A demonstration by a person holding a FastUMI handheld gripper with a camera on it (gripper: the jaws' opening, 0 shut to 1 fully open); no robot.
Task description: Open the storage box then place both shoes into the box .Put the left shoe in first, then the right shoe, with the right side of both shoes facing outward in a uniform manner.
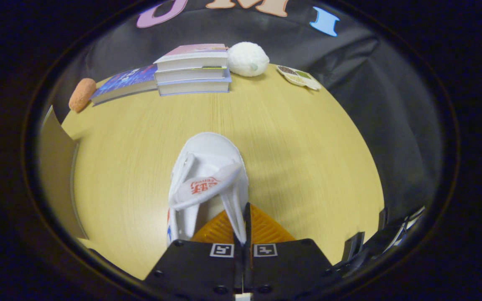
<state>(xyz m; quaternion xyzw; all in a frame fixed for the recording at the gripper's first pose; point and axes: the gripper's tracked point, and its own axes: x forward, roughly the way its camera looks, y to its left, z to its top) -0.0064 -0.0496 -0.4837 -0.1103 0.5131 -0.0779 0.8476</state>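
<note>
A white shoe (207,167) with red print on its tongue hangs just ahead of my fingers, toe pointing away over the wooden table (308,159). My gripper (245,219) is shut on a thin white edge of the shoe's opening, with both fingers (220,232) pressed together on it. Blue and red marks show on the shoe's side near the left finger. A tan flat panel (57,167), apparently a wall or flap of the storage box, stands to the left of the shoe. The box's inside is hidden.
At the far end of the table lie a stack of books (193,69), a blue book (126,81), an orange oblong object (82,95), a white fluffy ball (247,58) and a small dish (298,77). Black hardware (375,246) sits at the near right.
</note>
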